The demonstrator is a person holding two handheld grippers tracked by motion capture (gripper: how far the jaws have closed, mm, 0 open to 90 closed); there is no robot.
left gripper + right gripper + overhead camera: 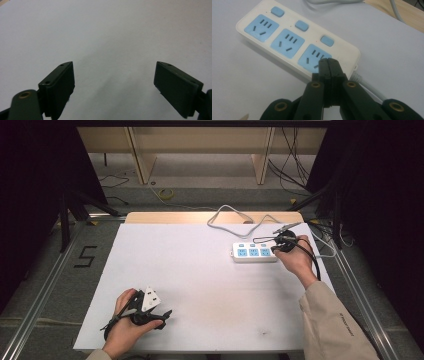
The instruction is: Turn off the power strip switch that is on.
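A white power strip [254,252] with three blue sockets and three blue switches lies on the white table [200,285] at the back right. My right gripper [278,248] is at the strip's right end, jaws pressed together with nothing between them. In the right gripper view the shut right gripper [329,60] points at the nearest socket of the power strip [294,42], close to its near edge. My left gripper [162,316] rests near the front left of the table. In the left gripper view the left gripper [113,75] stands wide open over bare table.
The strip's white cable [235,216] loops back over the wooden table edge [165,217]. Black cables trail from the right hand [315,257]. Dark curtains flank both sides. Wooden shelf legs [142,157] stand on the floor beyond the table.
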